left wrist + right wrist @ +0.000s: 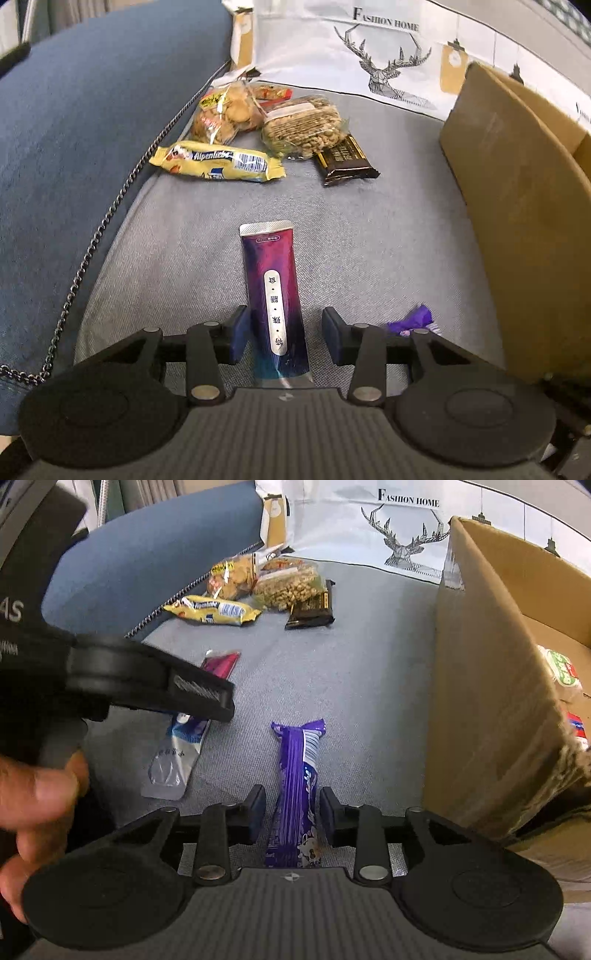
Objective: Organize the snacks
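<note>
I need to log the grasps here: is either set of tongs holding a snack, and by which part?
Neither holds anything. The left tongs straddle the magenta packet's lower part; the right tongs straddle the purple bar, gaps visible.

Counting on the grey sofa seat [369, 229]:
- One purple-magenta stick pouch [273, 295].
- One violet wrapped bar [297, 794].
- One yellow candy pack [218, 162].
- One dark brown bar [345, 160].
- Two clear bags lying at the seat's far corner: one of biscuits [229, 110], one of nuts [303, 125].
- One red wrapper [273, 92] showing behind them.
- One cardboard box [491, 686] sitting at the seat's right edge; at least two packets showing inside, total unclear.
</note>
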Tool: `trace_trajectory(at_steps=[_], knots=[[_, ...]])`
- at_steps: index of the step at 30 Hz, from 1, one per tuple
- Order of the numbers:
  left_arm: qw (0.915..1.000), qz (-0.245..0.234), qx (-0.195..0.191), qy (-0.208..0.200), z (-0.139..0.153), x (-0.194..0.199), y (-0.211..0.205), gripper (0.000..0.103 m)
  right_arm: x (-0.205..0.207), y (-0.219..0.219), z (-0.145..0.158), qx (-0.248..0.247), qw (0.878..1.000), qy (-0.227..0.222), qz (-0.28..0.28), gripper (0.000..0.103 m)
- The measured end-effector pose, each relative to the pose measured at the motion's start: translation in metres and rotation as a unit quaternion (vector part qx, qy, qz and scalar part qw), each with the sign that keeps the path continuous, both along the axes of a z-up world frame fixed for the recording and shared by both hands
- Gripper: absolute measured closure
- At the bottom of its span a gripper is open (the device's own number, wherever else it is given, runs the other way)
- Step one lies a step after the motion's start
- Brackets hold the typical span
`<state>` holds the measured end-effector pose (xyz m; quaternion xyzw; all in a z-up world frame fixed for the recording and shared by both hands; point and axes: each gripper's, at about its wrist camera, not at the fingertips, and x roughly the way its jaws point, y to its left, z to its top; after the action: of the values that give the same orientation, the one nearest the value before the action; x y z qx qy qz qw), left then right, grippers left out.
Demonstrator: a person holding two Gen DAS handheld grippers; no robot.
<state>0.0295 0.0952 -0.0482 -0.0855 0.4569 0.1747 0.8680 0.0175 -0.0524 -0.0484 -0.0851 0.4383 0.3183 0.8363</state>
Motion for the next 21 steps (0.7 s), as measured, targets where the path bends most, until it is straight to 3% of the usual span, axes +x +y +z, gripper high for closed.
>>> trace_trajectory(at_steps=[4,6,9,14,21], knots=[[1.0000,0.009,-0.001,-0.003,-0.001,-0.002,0.004,0.065,-0.003,0.004,0.000,-0.012,1.000,-0.013,0.007,0.070],[0.9999,0.010,-0.004,-0.006,-0.001,-0.002,0.006,0.073,-0.006,0.006,0.000,-0.022,0.999,-0.026,0.012,0.081],[0.9998,0.013,-0.007,-0.015,0.002,-0.004,0.006,0.080,-0.008,0.004,0.001,-0.023,0.999,-0.036,0.012,0.085],[0.9989,-0.004,-0.023,-0.041,0.014,-0.014,0.003,0.080,-0.013,-0.004,0.012,-0.001,0.999,-0.054,0.001,0.085],[0.9985,-0.037,-0.037,-0.016,0.006,-0.013,-0.008,0.079,-0.014,-0.008,0.006,-0.013,0.999,-0.039,-0.004,0.083]])
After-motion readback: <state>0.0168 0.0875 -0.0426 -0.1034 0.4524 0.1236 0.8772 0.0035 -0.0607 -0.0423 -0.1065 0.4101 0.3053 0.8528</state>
